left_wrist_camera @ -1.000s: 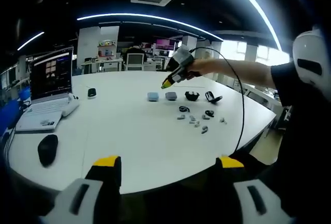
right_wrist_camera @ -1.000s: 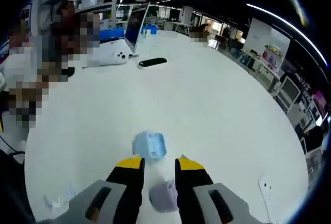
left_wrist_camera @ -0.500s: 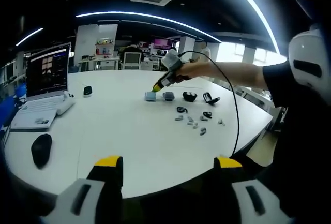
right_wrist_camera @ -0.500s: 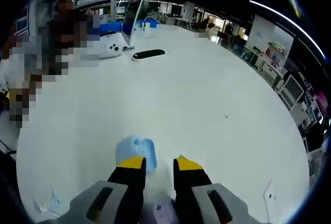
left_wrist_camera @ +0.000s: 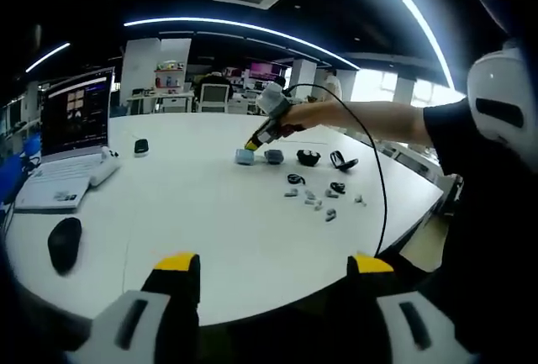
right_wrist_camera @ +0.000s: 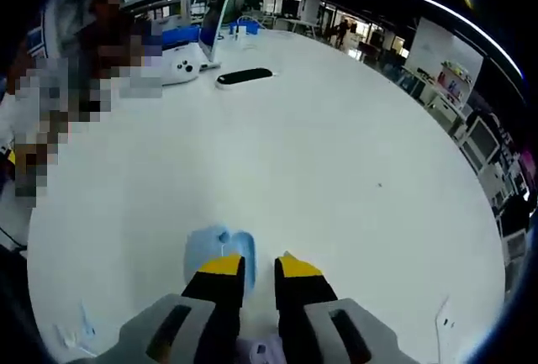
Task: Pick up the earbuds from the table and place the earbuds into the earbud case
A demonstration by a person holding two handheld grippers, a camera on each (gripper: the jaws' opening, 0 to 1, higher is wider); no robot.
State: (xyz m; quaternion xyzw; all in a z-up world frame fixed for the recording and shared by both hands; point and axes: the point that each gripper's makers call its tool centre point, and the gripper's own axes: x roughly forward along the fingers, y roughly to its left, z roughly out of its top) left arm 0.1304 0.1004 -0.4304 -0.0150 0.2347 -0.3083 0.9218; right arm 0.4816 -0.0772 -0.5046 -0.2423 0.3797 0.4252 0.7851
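My right gripper (right_wrist_camera: 252, 265), jaws nearly together, perhaps touches the blue earbud case (right_wrist_camera: 216, 249) at its 11 o'clock; left gripper (left_wrist_camera: 271, 263) jaws apart over the bench (left_wrist_camera: 202, 204).

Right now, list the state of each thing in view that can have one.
left gripper: open, empty, above the table edge
right gripper: jaws narrowly apart, at the blue case
blue case: lid open, on the table
laptop: open, screen lit
earbuds: loose on the table
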